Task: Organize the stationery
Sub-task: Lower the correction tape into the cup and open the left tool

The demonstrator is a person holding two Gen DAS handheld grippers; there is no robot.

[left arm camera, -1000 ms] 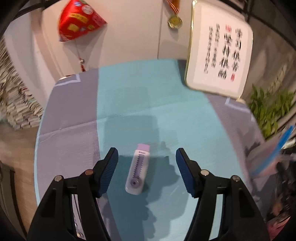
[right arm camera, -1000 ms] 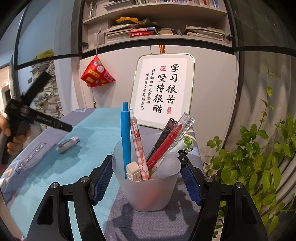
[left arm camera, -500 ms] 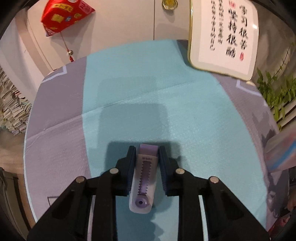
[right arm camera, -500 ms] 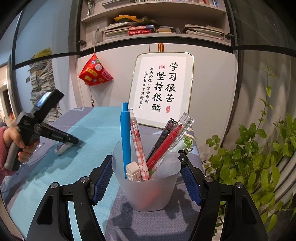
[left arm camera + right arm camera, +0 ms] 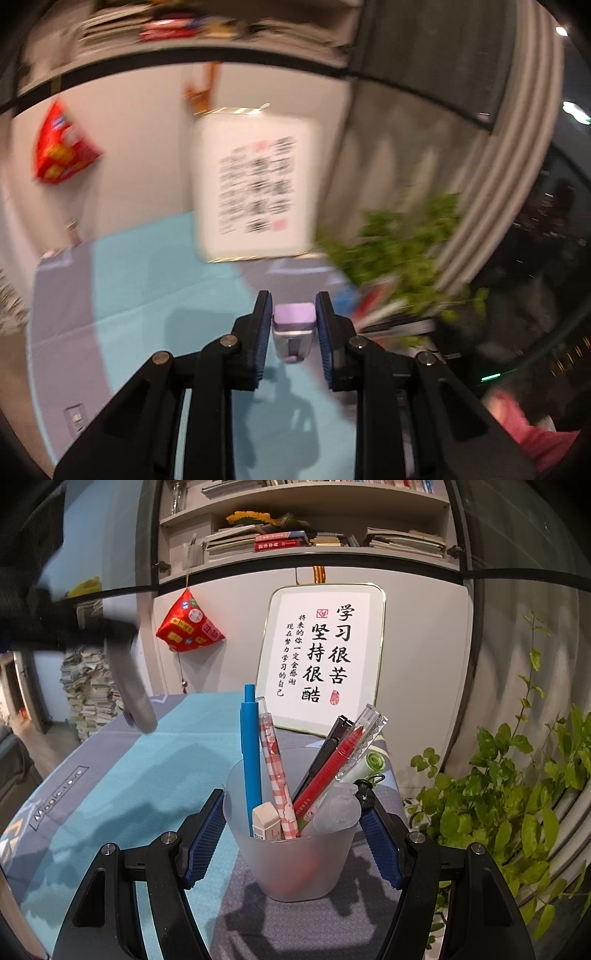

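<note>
1. Lilac-and-white correction tape [image 5: 293, 325]: short, flat, lilac cap end pointing away from the camera, grey-white body with a small round knob toward the near end; edges softened by blur.
2. Clamped between the blue ribbed pads [image 5: 263, 332] of the left gripper [image 5: 291, 317], both pads pressed against its long sides; raised clear of the teal cloth [image 5: 147, 295], shadow visible on the cloth beneath.
3. Seen from the right wrist as a blurred grey-white bar [image 5: 129, 686] hanging from the dark left gripper [image 5: 107, 635] at upper left, above the teal cloth [image 5: 129, 786].
4. Half a second ago flat on the cloth with the pads closed on it; now lifted, with the left camera tilted up toward the framed calligraphy sign [image 5: 258, 188] and heavily smeared.
5. One second ago the same pads spread wide on either side of it, not touching.
6. Right gripper [image 5: 293, 830] unchanged across the frames: fingers spread wide around the frosted cup [image 5: 291, 853], blue pads [image 5: 205, 838] close beside the wall; contact cannot be told.
7. Cup standing upright on the grey border of the cloth, holding a blue pen [image 5: 250, 749], a pink checked pen [image 5: 275, 768], a red pen [image 5: 328, 768], a black pen [image 5: 325, 749] and an eraser [image 5: 266, 819].
8. Open cloth stretching left and behind the cup toward the sign [image 5: 325, 657]; leafy plant [image 5: 517, 794] crowding the right edge; wide stretch of air and cloth between the raised tape and the cup rim.
</note>
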